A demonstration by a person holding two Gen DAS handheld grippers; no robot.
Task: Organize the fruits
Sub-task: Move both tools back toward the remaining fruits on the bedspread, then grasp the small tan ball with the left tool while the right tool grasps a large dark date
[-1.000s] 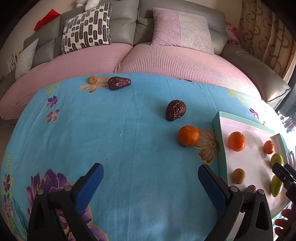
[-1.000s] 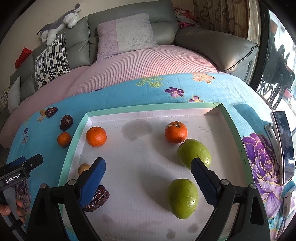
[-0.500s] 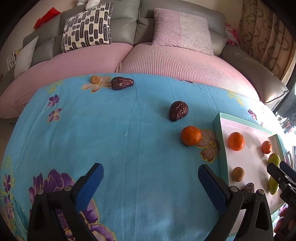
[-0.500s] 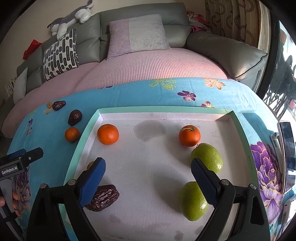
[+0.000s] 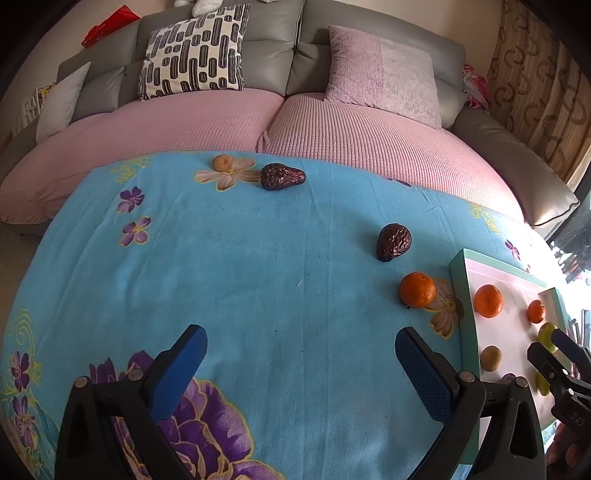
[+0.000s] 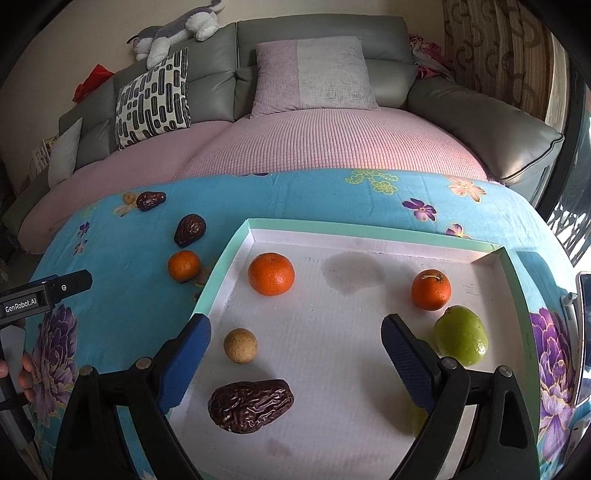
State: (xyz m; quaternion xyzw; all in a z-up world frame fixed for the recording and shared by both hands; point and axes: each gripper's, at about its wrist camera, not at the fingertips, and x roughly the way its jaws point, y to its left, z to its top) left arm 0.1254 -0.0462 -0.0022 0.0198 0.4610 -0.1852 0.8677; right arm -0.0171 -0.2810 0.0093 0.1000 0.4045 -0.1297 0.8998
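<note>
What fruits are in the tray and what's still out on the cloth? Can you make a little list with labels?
tray: two oranges, one green fruit (a second shows only in the left view), one small tan fruit, one dark wrinkly fruit
cloth: one orange, two dark wrinkly fruits, one small tan fruit
left gripper: jaws open, holding nothing
right gripper: jaws open, over the tray

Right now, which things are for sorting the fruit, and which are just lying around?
For the job: tray, oranges, green fruit, dark wrinkled fruits, small tan fruit.
Just lying about: patterned pillow, pink pillow, plush toy, phone.
</note>
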